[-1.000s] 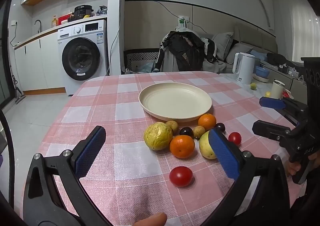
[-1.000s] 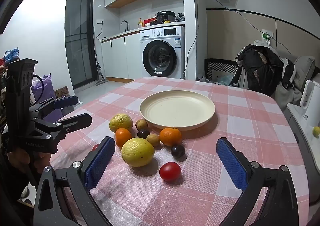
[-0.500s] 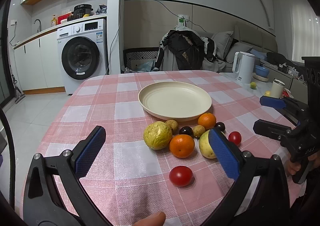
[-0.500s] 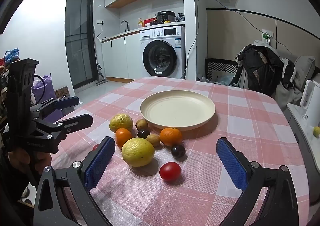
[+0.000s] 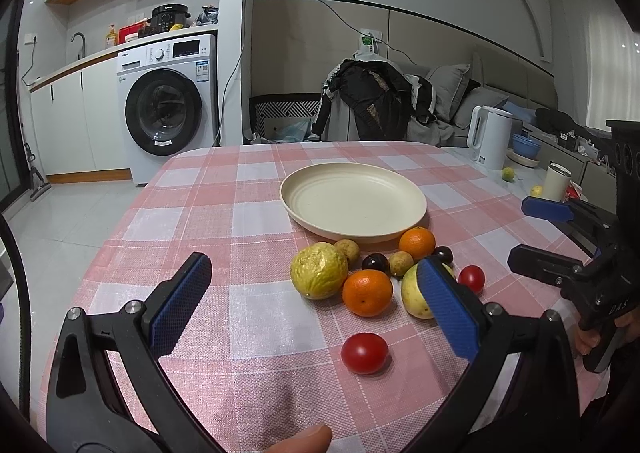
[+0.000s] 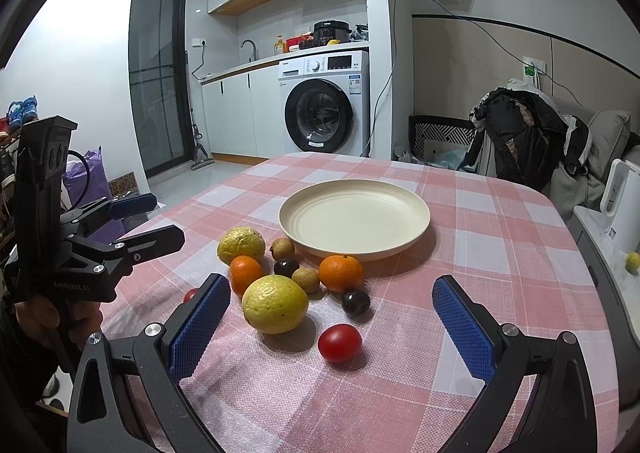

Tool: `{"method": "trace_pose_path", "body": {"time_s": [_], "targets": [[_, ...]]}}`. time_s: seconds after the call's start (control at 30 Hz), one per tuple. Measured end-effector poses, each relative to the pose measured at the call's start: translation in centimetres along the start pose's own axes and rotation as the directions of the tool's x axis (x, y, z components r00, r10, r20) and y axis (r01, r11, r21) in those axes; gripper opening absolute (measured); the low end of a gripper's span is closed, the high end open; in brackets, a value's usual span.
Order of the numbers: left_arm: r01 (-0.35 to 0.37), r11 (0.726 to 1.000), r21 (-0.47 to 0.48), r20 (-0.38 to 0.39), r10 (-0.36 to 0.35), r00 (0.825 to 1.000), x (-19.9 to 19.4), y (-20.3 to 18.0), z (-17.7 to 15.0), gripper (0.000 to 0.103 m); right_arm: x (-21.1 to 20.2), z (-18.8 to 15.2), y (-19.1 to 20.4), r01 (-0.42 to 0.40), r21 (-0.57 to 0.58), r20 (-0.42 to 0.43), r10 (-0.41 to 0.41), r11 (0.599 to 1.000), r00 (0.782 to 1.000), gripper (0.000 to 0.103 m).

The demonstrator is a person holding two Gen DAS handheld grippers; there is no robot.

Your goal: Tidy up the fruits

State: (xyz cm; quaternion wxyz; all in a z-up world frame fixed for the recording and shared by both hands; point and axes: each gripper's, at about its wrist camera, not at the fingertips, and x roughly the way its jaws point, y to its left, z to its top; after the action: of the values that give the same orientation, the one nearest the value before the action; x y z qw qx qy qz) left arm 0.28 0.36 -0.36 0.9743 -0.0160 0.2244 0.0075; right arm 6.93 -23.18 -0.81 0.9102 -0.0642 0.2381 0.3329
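Observation:
An empty cream plate sits mid-table on the pink checked cloth. In front of it lies a cluster of fruit: two yellow-green fruits, two oranges, small brown and dark fruits, and two red tomatoes. My left gripper is open and empty, above the near table edge, with the fruit between its fingers' line of sight. My right gripper is open and empty, facing the cluster from the other side.
A white kettle and a cup stand on a side counter to the right of the table. A washing machine and a chair draped with dark clothes stand beyond the table.

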Motion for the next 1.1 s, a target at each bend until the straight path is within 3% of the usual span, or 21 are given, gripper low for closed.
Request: {"method": "trace_pose_path", "body": {"time_s": [1.1], "targets": [[0.003,1.000,-0.004,0.002,-0.003,1.000,0.00,0.46,0.04,0.102,-0.15,-0.14,-0.38,0.010,-0.002,-0.003,-0.010,1.000,1.000,0.103]]}}
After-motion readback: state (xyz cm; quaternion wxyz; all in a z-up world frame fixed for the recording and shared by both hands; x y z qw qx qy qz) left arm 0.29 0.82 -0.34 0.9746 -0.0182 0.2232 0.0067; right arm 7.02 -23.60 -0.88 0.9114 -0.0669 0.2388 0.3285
